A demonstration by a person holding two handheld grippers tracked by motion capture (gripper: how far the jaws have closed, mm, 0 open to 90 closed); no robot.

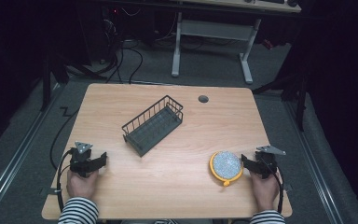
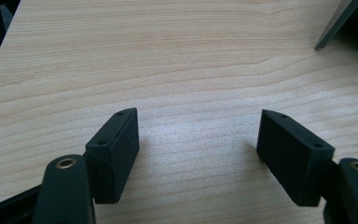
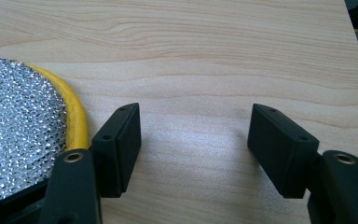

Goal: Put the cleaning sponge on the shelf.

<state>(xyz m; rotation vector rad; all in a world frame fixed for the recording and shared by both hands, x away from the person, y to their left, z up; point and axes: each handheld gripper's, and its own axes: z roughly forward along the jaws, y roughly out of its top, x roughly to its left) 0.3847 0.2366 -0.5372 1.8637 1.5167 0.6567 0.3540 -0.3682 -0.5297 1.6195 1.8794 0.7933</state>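
Note:
A round scrubbing pad [image 1: 226, 165] with a silver sparkly top and a yellow rim lies on the wooden table [image 1: 177, 140] at the front right. My right gripper [image 1: 254, 164] rests just to its right, open, nothing between its jaws. In the right gripper view the pad [image 3: 18, 126] lies left of the left jaw of my right gripper [image 3: 196, 149]. A dark wire basket [image 1: 153, 124] stands mid-table. My left gripper [image 1: 97, 162] rests at the front left, open and empty over bare wood. In its own view, my left gripper [image 2: 198, 154] faces the basket's corner [image 2: 340, 23] at top right.
A small round cable hole [image 1: 203, 99] sits near the table's far edge. Beyond the table stand a white desk frame [image 1: 212, 42] and cables on a grey floor. A person's hands in striped sleeves [image 1: 79, 210] hold both grippers at the near edge.

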